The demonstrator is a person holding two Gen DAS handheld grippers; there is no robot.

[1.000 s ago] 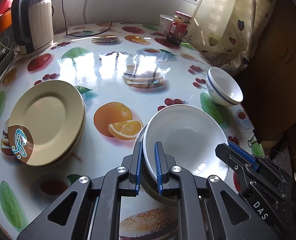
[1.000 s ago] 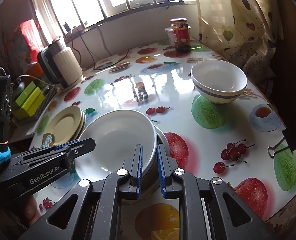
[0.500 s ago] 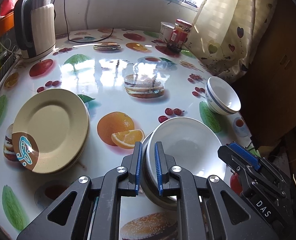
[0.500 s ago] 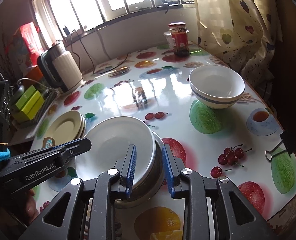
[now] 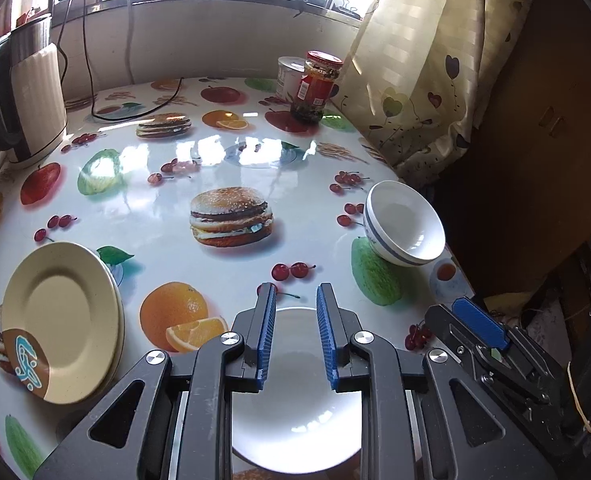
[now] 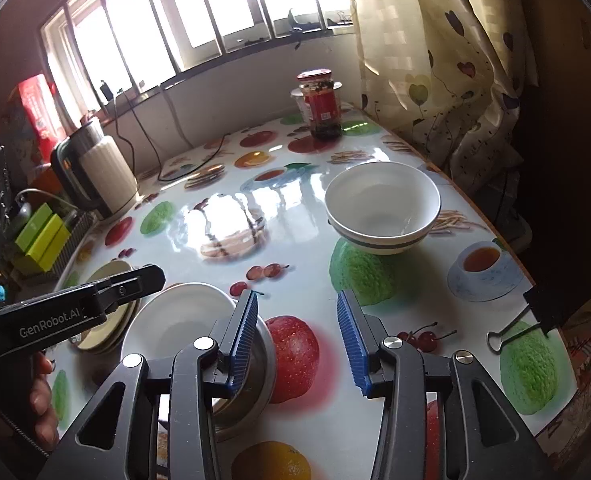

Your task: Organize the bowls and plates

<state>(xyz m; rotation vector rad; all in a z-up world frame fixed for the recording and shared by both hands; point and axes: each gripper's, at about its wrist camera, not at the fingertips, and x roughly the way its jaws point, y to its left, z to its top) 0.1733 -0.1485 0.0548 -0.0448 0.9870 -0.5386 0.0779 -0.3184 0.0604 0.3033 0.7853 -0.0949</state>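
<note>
- A glossy, round-edged surface (image 5: 231, 160) printed with fruit and burgers stands under a barred window, with a heart-patterned curtain (image 5: 427, 72) hanging along one side.
- The white bowl (image 5: 295, 396) sits nested in a steel bowl (image 6: 251, 380) at the near edge of the surface, resting free.
- The left tool (image 5: 295, 336) has just been opening: its blue pads stand apart above the white bowl's rim, touching nothing.
- The right tool (image 6: 297, 344) has also just been opening; its jaws are wider apart, with the steel bowl just beside the left pad and nothing between them.
- A stack of cream plates (image 5: 61, 320) lies near the white bowl; a blue-banded bowl (image 6: 381, 208), apparently two nested, stands well apart near the curtain side.
- Further off are an electric kettle (image 5: 23, 92), its cord, and a red-lidded jar (image 5: 317, 84).
- Risk, as I judge it: the nested pair sits close to the edge, so a pad catching either rim could tip or drag it off; the slick surface would let it slide.
- The banded bowl also stands near the edge on its side.
- Hidden: the tool bodies cover the white bowl's near rim, so how squarely it sits in the steel bowl cannot be told, nor how many plates are stacked.
</note>
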